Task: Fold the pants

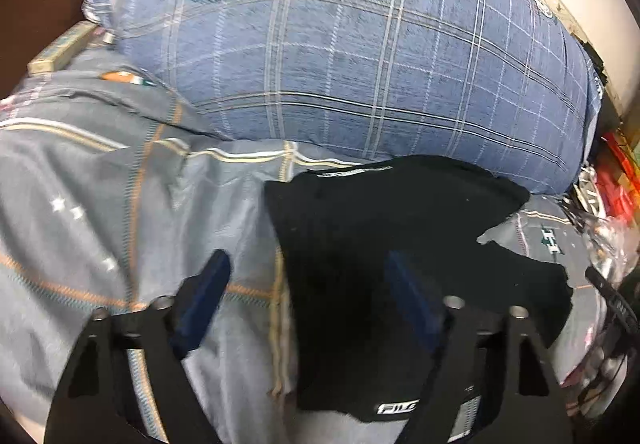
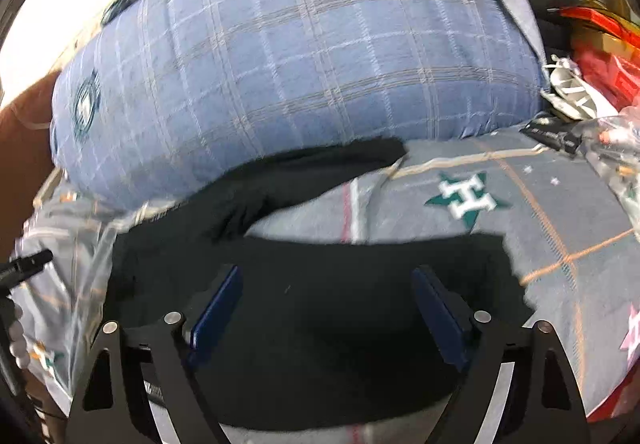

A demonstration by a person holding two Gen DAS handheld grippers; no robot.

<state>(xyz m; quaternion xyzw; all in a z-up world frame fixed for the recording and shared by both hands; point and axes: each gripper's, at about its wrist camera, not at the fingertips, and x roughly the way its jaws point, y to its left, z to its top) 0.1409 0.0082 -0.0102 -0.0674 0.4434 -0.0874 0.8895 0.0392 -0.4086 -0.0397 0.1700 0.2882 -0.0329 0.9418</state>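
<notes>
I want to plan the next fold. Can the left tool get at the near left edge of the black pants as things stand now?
Probably yes. The left tool is open and hangs right above that edge of the black pants, one finger over the bedsheet, the other over the cloth. Nothing lies between them.

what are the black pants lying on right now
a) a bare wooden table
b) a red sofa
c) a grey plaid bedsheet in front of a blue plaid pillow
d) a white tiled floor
c: the black pants are spread on the grey plaid bedsheet, with the blue plaid pillow right behind them.
</notes>
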